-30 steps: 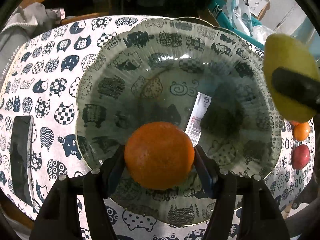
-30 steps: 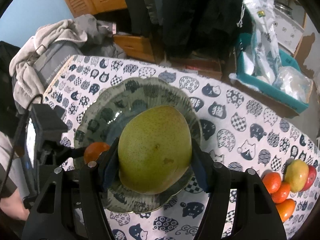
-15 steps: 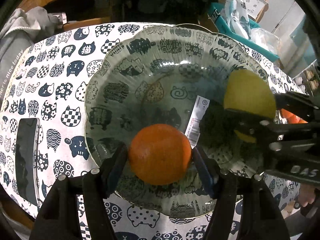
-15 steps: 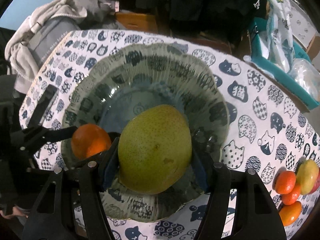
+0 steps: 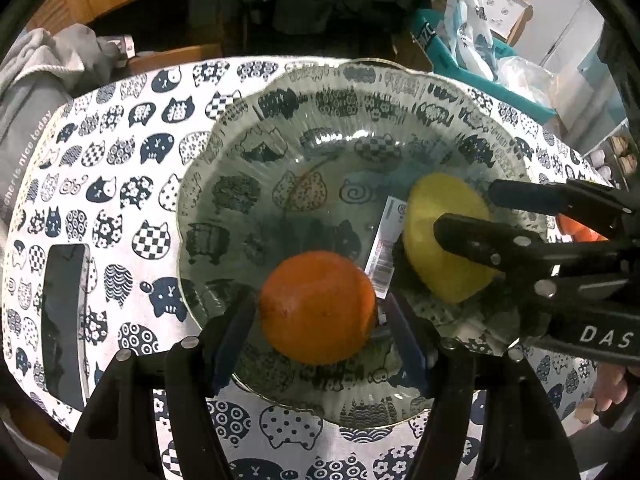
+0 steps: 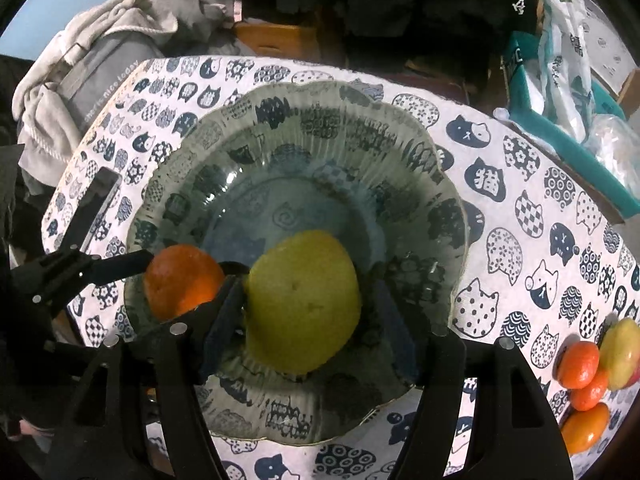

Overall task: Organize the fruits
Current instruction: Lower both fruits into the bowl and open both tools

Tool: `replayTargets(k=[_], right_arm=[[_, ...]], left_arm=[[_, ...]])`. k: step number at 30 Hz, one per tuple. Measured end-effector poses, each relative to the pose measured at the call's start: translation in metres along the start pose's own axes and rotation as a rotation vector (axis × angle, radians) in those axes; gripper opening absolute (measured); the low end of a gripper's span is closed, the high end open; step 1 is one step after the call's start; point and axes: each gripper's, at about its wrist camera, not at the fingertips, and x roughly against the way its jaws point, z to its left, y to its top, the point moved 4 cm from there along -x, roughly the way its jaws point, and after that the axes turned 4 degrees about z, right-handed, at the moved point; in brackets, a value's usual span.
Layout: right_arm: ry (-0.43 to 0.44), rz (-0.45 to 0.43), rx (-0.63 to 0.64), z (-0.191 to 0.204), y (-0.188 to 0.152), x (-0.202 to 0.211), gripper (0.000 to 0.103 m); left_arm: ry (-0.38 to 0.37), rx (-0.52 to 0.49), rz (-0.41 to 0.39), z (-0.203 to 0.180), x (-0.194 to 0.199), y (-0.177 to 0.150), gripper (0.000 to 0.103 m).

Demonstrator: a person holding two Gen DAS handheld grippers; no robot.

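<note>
A clear glass bowl [image 5: 280, 128] [image 6: 440, 184] stands on the cat-print tablecloth. My left gripper [image 5: 320, 312] has its jaws spread a little wider than the orange [image 5: 318, 306] [image 6: 182, 280], which rests in the bowl's near side. My right gripper [image 6: 308, 308] [image 5: 464, 216] is open around the green pear [image 6: 302, 300] [image 5: 440, 236], which lies in the bowl; a gap shows at its right finger.
Several loose fruits, oranges [image 6: 580, 364] and a yellow-red one [image 6: 620, 352], lie at the table's right edge. A dark phone [image 5: 64, 320] lies left of the bowl. A teal bin with bags [image 6: 560, 112] and grey clothes [image 6: 80, 64] sit beyond the table.
Both grippers came down into the bowl. The right jaws have opened off the pear, and the left jaws have spread off the orange; both fruits now rest in the bowl.
</note>
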Motion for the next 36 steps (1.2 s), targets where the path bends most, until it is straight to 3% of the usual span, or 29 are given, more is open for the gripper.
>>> replayTargets(k=[9, 20, 36], right_arm=[[-0.021, -0.147, -0.026, -0.005, 0.011, 0.057, 0.069], [-0.125, -0.332, -0.047, -0.009, 0.01, 0.139, 0.069], [-0.159, -0.495, -0.083, -0.015, -0.012, 0.228, 0.076]], left_arm=[[-0.02, -0.012, -0.103, -0.015, 0.043, 0.011, 0.069], [-0.048, -0.033, -0.27, -0.027, 0.115, 0.021, 0.072], [-0.063, -0.091, -0.398, -0.05, 0.172, 0.019, 0.075]])
